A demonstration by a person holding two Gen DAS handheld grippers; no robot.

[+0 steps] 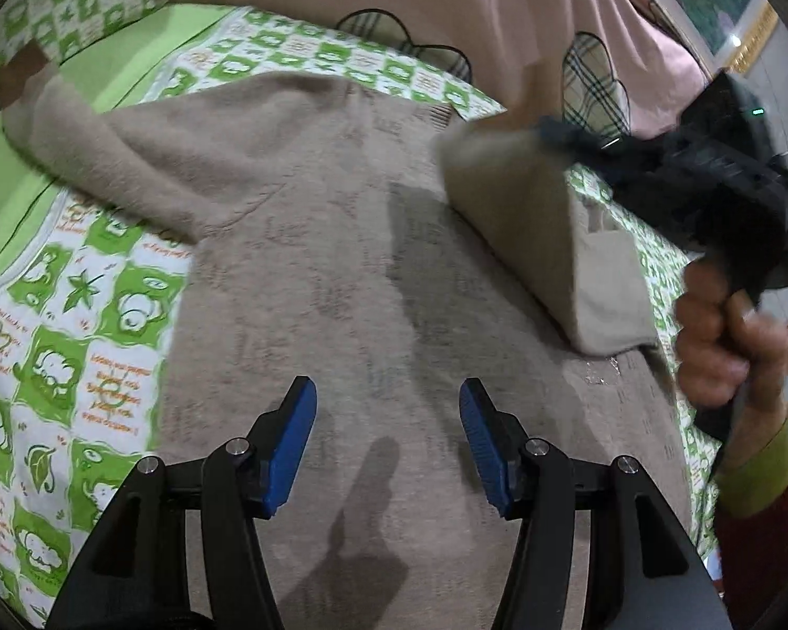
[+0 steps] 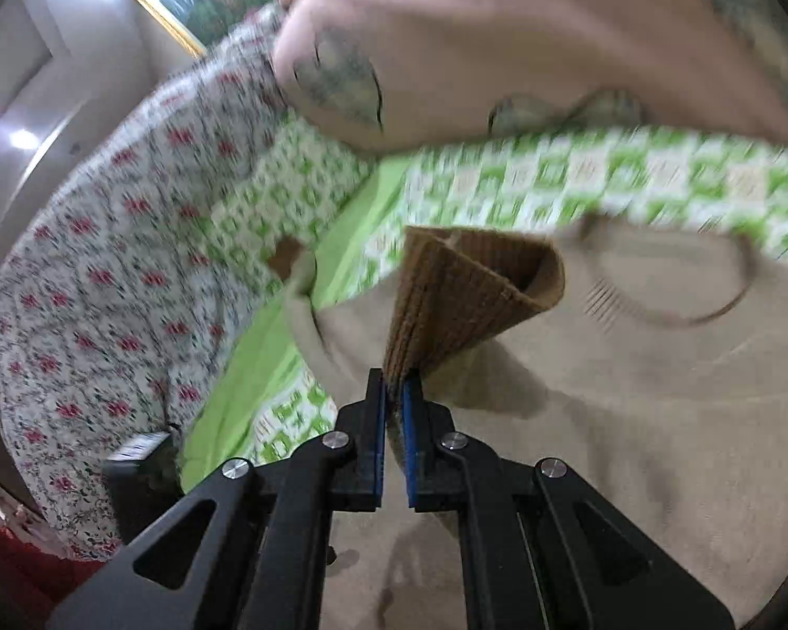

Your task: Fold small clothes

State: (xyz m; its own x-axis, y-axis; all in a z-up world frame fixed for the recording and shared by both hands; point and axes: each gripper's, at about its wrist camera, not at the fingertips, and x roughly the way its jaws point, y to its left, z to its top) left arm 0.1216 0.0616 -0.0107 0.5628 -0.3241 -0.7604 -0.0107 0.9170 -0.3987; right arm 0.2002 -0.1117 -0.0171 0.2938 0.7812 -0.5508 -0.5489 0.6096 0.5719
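Observation:
A beige fleecy sweater [image 1: 315,210] lies spread on the bed. Its left sleeve stretches out to a brown cuff [image 1: 18,73]. My left gripper [image 1: 387,386] hovers open above the sweater's body with nothing between its blue pads. My right gripper [image 2: 394,383] is shut on the brown ribbed cuff [image 2: 467,283] of the other sleeve. In the left wrist view that lifted sleeve [image 1: 525,220] hangs folded over the sweater's right side, held by the right gripper [image 1: 567,136], which a hand [image 1: 725,346] grasps. The neckline [image 2: 709,310] shows blurred past the cuff.
The sweater rests on a green-and-white patterned sheet [image 1: 79,315]. A pink quilt with plaid patches [image 1: 446,0] lies along the far side. A floral red-and-white quilt [image 2: 105,262] covers the bed's left end, with a dark object [image 2: 136,478] at its edge.

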